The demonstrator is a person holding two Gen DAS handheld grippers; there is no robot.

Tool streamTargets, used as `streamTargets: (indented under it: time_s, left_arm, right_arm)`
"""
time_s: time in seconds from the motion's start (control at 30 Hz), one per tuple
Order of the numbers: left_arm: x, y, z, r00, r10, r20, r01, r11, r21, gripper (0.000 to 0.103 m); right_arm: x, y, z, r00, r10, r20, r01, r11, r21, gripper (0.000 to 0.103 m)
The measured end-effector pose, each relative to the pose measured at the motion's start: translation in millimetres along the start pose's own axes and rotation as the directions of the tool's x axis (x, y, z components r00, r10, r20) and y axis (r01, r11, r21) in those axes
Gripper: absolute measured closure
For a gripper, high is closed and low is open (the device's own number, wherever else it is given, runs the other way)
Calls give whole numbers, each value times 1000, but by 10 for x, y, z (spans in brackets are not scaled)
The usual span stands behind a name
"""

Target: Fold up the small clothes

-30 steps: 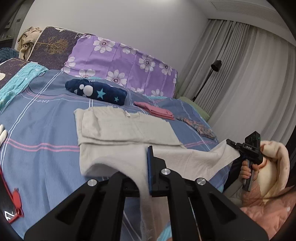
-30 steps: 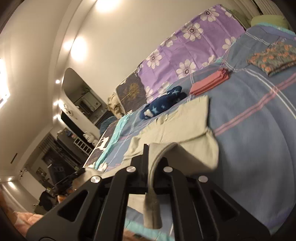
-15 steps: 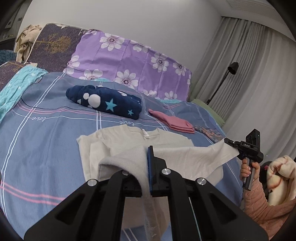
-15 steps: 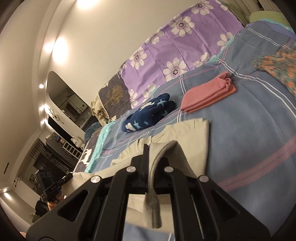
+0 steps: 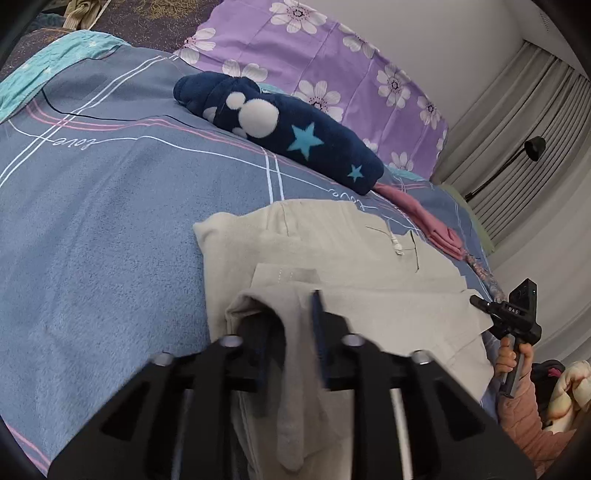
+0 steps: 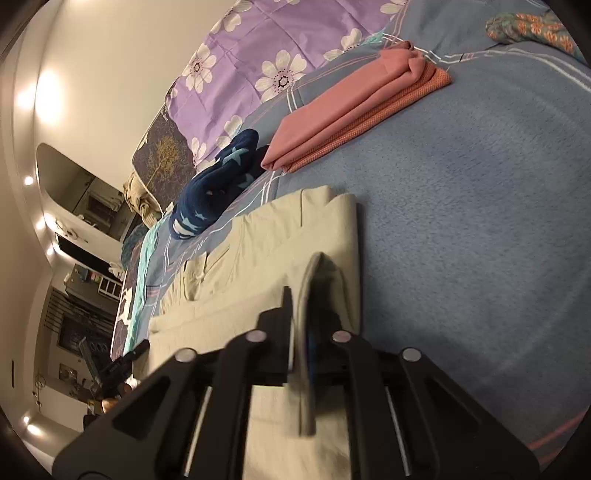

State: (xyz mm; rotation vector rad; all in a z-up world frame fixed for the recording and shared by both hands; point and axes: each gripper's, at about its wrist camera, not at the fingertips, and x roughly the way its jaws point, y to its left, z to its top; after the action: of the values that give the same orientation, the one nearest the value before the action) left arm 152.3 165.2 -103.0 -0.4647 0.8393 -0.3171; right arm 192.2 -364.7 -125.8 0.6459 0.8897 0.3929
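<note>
A beige garment [image 5: 343, 243] lies on the blue bedspread [image 5: 103, 206], its near part folded over its far part. My left gripper [image 5: 291, 314] has its jaws apart, with a loose fold of the beige cloth draped between them. In the right wrist view the same garment [image 6: 273, 240] lies flat, and my right gripper [image 6: 299, 306] also stands slightly open with a cloth edge hanging between the fingers. The right gripper also shows in the left wrist view [image 5: 480, 303] at the garment's right edge.
A rolled navy star-print garment [image 5: 288, 129] lies behind the beige one. A folded pink garment [image 6: 354, 107] and a floral one [image 6: 532, 26] lie to the right. Purple flowered pillows [image 5: 332, 66] line the headboard. A floor lamp [image 5: 535, 147] stands by the curtains.
Both grippers carried the beige garment's near edge forward over its far part and lowered it onto the bed. Their jaws, shut on the cloth before, have now parted.
</note>
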Motion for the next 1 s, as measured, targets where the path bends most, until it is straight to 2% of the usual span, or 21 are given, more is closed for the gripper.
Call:
streamTargets:
  time_s: [0.03,0.13,0.17,0.2,0.23,0.33,0.4,0.47,0.57,0.6,0.67,0.7,0.77,0.8,0.83,0.9,1.0]
  left_arm:
    - [-55,-27,-28,1000,11,4,-11,1000,11,65]
    - [-242,-151,-179,1000,15,-20,-14,998,66,65]
    - [-277,-177,-232,999,18,-38,-15,997,79,69]
    - [-298,-197,-269,998,26,-49,-21,996,92,85]
    - [-322,-224,-311,997,36,-62,-29,994,109,98]
    - [-380,-269,-337,998,12,-67,-4,994,113,99]
    - [-403,-311,-205,998,-55,-42,58,995,80,99]
    - [-392,-342,19,995,-98,-4,98,994,45,99]
    - [-308,-359,421,996,-63,58,62,998,26,99]
    - [-223,-319,590,996,-43,83,42,999,12,97]
    - [-31,-186,795,996,12,91,-8,999,-43,78]
    - [98,-79,860,995,65,72,-58,994,-94,63]
    - [222,22,876,992,119,43,-113,986,-125,59]
    - [255,49,852,992,118,32,-114,987,-111,57]
    - [259,63,826,993,118,28,-115,989,-95,54]
    - [285,108,754,989,148,14,-147,987,-65,43]
    - [414,217,736,982,184,-35,-185,981,-53,43]
  right_arm:
    - [-51,22,-22,1000,-4,-3,4,1000,-23,82]
    - [-134,112,-83,999,-24,-35,21,995,-101,82]
    - [-164,145,-111,998,-43,-45,37,991,-129,83]
    - [-183,171,-131,997,-59,-52,51,987,-153,93]
    - [-197,194,-143,996,-68,-56,57,984,-170,95]
    - [-254,265,-122,998,-30,-46,21,983,-183,97]
    - [-274,312,-27,999,23,-29,-28,987,-157,97]
    - [-256,360,209,998,69,6,-68,991,-114,98]
    - [-124,359,597,996,71,52,-69,997,-45,98]
    - [4,343,752,997,53,48,-52,999,-15,98]
    - [228,292,905,1000,-12,26,11,1000,20,95]
    - [339,279,938,998,-58,12,58,998,27,92]
    - [446,283,908,996,-94,-5,94,996,4,72]
    - [449,283,872,995,-96,3,96,995,-15,55]
    - [431,276,823,994,-110,22,110,993,-45,50]
    - [429,219,784,989,-147,29,149,985,-83,50]
    - [473,115,802,985,-171,18,172,981,-85,49]
